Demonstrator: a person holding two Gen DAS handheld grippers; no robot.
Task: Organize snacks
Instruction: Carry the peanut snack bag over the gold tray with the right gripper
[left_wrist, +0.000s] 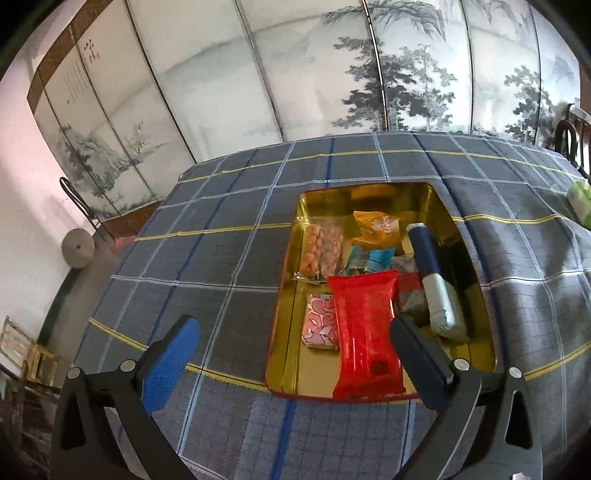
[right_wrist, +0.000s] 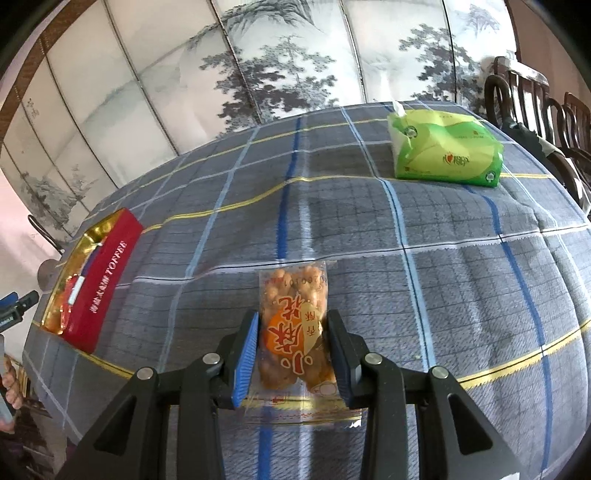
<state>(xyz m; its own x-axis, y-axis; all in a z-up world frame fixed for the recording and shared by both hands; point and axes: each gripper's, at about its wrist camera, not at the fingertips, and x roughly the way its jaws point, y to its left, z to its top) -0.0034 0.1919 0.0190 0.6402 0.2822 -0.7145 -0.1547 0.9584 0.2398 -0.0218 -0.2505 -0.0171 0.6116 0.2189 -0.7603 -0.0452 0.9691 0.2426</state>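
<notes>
- Right wrist view: right tool (right_wrist: 291, 350) clamps a clear peanut packet (right_wrist: 293, 332) resting on the plaid-covered surface (right_wrist: 406, 229), well right of the red tin (right_wrist: 101, 291).
- Left wrist view: left tool (left_wrist: 291, 354) gapes wide over the tin's near edge, above a red packet (left_wrist: 364, 332) inside.

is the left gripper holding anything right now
No, the left gripper is wide open above the tin, nothing between its fingers.
</notes>
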